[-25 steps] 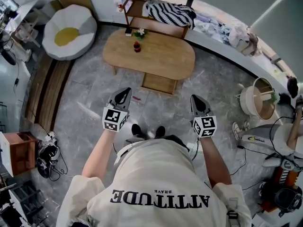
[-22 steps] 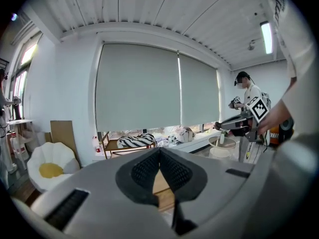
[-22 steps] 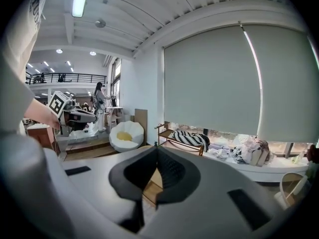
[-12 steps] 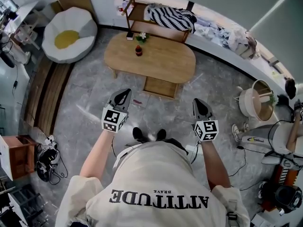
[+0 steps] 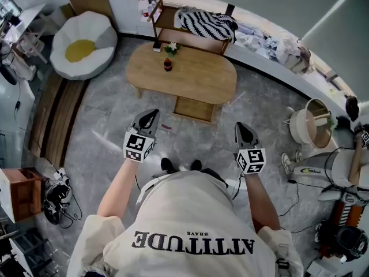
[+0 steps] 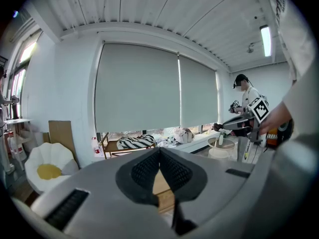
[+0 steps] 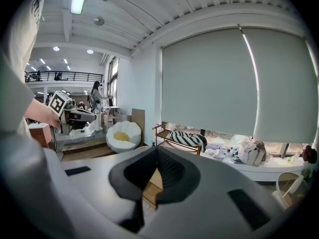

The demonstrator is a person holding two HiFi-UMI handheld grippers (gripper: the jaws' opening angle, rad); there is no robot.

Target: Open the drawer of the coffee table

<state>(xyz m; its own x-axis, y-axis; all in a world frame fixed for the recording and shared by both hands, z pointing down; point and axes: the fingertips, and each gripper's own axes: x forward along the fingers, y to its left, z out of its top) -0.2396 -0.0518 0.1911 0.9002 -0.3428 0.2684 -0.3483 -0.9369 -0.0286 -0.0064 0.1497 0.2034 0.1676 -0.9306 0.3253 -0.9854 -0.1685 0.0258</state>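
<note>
Big open room with a grey marbled tile floor (image 5: 109,120), roller blinds down over the far windows, and clutter all along the far wall. The oval wooden coffee table (image 5: 196,77) sits in the middle at the far side of the floor. It has a little red bottle (image 5: 167,65) and some small flowers (image 5: 170,48) on its far left part. The drawer (image 5: 195,108) shows as a wooden rectangle poking out under the table's near edge, about mid-table.

The person stands on the near side of the table, dark shoes (image 5: 180,165) on the tiles, with both arms stretched toward it. The left gripper (image 5: 153,113) is held out over bare floor, near and a bit left of the drawer, well apart from it. Its own view shows the jaws clenched together with nothing between them. The right gripper (image 5: 243,126) is over on the right, also over the floor and clear of the table. Same deal there: jaws pressed shut, empty.

Off to the far left there's a white egg-shaped chair (image 5: 83,42) with a yellow centre. Behind the table a wooden rack (image 5: 173,22) carries a black-and-white striped cloth (image 5: 204,21).
</note>
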